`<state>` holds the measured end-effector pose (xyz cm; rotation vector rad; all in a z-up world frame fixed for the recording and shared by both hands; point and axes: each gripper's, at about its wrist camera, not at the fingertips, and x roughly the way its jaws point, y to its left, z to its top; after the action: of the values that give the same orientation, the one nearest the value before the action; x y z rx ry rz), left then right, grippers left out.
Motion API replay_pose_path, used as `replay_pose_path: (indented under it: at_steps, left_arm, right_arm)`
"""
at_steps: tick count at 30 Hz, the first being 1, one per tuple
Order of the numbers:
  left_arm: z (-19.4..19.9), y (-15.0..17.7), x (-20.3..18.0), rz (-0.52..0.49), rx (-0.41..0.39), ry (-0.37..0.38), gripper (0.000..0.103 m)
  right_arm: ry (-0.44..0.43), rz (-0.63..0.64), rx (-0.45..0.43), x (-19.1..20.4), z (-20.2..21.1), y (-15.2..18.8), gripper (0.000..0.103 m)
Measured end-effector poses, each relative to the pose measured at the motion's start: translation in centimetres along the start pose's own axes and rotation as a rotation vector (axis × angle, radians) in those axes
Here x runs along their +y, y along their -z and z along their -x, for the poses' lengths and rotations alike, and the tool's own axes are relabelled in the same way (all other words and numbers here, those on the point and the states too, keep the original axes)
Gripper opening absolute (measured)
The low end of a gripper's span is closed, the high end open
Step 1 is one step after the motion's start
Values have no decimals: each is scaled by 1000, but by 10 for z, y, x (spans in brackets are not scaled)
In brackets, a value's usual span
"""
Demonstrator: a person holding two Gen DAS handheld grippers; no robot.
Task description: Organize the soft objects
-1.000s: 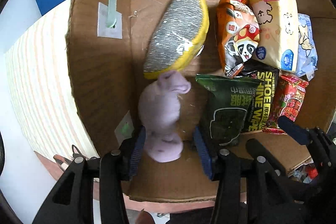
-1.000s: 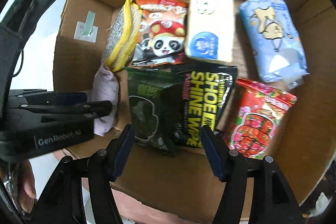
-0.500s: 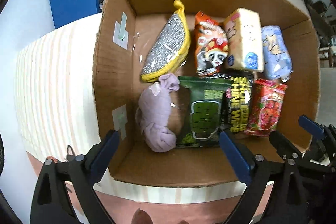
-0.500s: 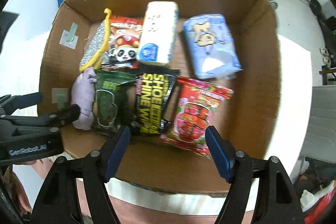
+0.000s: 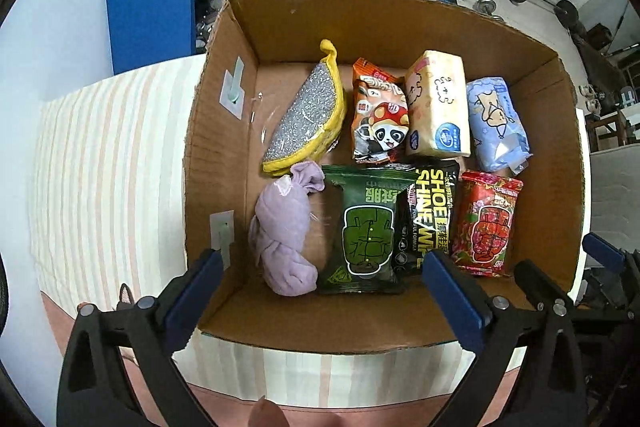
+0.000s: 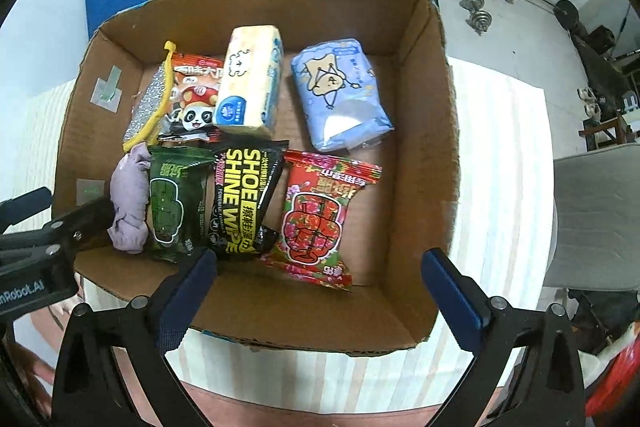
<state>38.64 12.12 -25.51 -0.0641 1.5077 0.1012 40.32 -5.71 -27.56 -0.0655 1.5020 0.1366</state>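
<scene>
Evidently both the left gripper (image 5: 320, 285) and right gripper (image 6: 320, 285) hover empty, jaws apart, over the brown cardboard box (image 5: 400, 331) where the knotted lilac cloth bundle (image 5: 286, 233) lies by its left wall, seemingly touching the dark green packet (image 5: 368, 231), so another reach might snag both.

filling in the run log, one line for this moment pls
left hand-held gripper open, empty | right hand-held gripper open, empty | lilac cloth in cardboard box
</scene>
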Motion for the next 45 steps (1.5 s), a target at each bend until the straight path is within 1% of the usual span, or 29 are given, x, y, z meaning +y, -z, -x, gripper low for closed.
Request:
replay_pose_path:
  at_steps: [2,6,8,11,17,24,27,31,35,40,45]
  left_arm:
    - [4,2,-1,-3,-11,-1,103]
    - [22,9,-2,-1,-43,7,103]
    - [36,16,-3,0,-75,-7,103]
    - [62,31,-3,5,-132,-9,103]
    - [123,75,-5,14,-240,-13,103]
    - [189,134,-7,24,-339,-5,103]
    - [208,155,-10,17,-358,-1,103]
    - [228,182,-16,-5,-360,9,103]
    - [242,204,-20,-8,-364,29,103]
    - [268,229,-22,-1,-403,24,103]
    - [282,239,-18,25,-444,20,103]
  right_arm:
    - [2,-6,-3,1,-2,1,103]
    - [0,-15,-22,-3,10,9,103]
    - [-2,-16,-44,-4,21,15,103]
    - [-6,-16,-96,-7,46,29,103]
    - [-24,-6,-206,-12,111,73,103]
    - [-58,-2,-296,-18,178,130,103]
    - [-75,-5,-331,-21,205,153,103]
    - [-94,0,-370,-22,238,182,103]
    - [-90,8,-411,-21,265,208,103]
    - [-102,15,-427,-23,285,231,103]
    - [-85,20,-440,-27,300,249,103]
